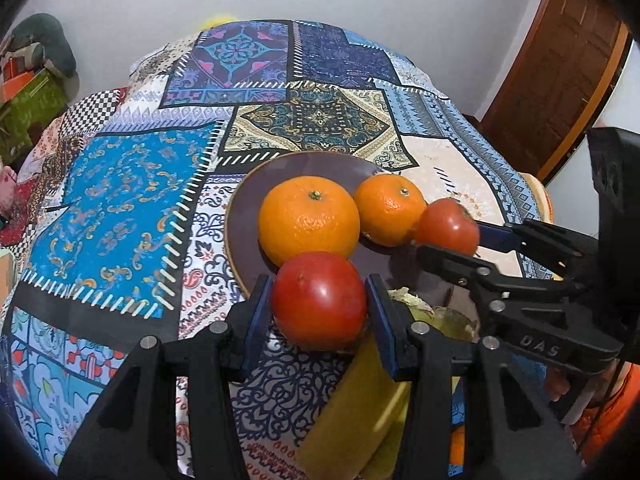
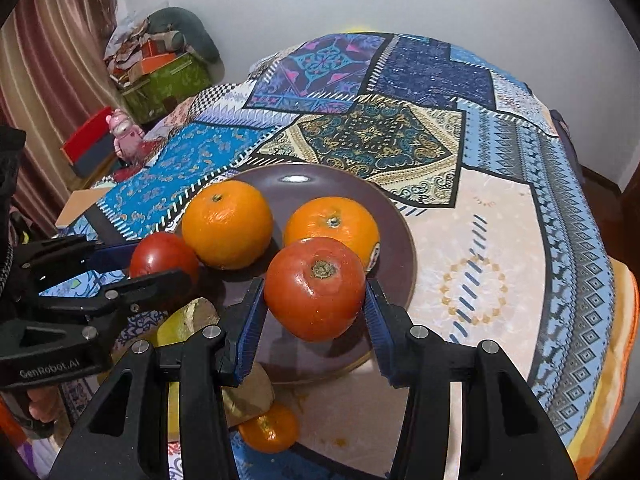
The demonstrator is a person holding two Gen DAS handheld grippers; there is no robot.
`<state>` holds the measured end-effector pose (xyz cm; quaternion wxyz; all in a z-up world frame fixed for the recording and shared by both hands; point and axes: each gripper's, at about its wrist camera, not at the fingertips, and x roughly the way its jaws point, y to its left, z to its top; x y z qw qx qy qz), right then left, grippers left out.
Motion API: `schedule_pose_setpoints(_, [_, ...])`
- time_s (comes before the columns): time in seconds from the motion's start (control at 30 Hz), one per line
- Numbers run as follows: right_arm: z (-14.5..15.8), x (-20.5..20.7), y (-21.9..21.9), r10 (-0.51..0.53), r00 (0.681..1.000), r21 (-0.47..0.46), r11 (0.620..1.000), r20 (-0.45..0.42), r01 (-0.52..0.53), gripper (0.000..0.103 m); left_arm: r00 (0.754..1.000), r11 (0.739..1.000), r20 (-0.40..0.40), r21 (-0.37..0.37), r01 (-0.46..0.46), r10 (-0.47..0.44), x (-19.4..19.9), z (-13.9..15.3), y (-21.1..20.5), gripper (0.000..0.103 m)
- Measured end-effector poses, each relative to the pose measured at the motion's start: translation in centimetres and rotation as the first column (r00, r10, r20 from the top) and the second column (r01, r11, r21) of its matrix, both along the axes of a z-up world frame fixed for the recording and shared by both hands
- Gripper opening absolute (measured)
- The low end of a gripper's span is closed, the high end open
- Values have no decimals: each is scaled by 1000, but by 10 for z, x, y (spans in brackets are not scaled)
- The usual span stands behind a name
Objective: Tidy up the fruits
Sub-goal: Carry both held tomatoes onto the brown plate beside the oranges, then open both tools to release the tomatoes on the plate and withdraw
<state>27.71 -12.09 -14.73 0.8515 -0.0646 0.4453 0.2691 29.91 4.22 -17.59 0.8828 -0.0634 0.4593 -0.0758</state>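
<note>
The left gripper (image 1: 319,306) is clamped on a tomato (image 1: 319,300) at the plate's (image 1: 244,204) near-left rim, beside two oranges (image 1: 309,220). The right gripper (image 2: 315,304) pinches a second tomato (image 2: 315,288) over the plate's near side. Released together, either tomato could roll off the rim or nudge an orange, and the grippers, near each other, might bump.

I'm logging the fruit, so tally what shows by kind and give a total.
Oranges: 3, two on the plate at and, one on the cloth
Tomatoes: 2, at and
Total: 5
</note>
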Motion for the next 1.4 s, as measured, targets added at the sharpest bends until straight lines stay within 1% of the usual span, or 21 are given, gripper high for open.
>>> schedule_pose_setpoints(0.17, [-4,0,6,21,1000,-5,1000,-7,-21,45,1000,1000,0,18,18,-18,3,-2,-8,47])
schedule_pose_setpoints(0.33, [-9,1,6,31,999,-9,999,-28,-31,45,1000,1000,-21,-5,10,-10,8,-6,-6,47])
schedule_pose_setpoints(0.73, [-17,6,4,36,997,-5,999,-68,-36,46,999,1000,-39,0,8,-8,14,-12,-8,47])
schedule_pose_setpoints(0.83, [-17,5,5,35,997,-15,999,-64,-36,48,999,1000,-42,4,8,-7,14,-12,-8,48])
schedule_pose_setpoints(0.97, [-16,5,5,35,998,-24,999,-56,-36,48,999,1000,-43,-3,9,-10,12,-10,-8,50])
schedule_pose_setpoints(1.07, [-10,1,4,33,999,-27,999,-31,-34,48,1000,1000,-28,2,13,-13,7,-5,-8,53])
schedule_pose_setpoints(1.17, [-1,-2,2,28,1000,-19,999,-10,-28,52,1000,1000,-17,-2,10,-10,1,0,-7,55])
schedule_pose_setpoints(1.23, [4,-5,0,21,1000,-13,1000,4,-20,58,1000,1000,-14,-11,11,-11,-4,3,-6,57])
schedule_pose_setpoints(1.27, [8,-8,-2,16,1000,-9,1000,15,-16,60,1000,1000,-11,-14,12,-12,-7,5,-5,57])
schedule_pose_setpoints(1.4, [19,-17,-7,11,999,6,1000,35,-11,60,1000,1000,-1,-5,21,-21,-19,11,-8,58])
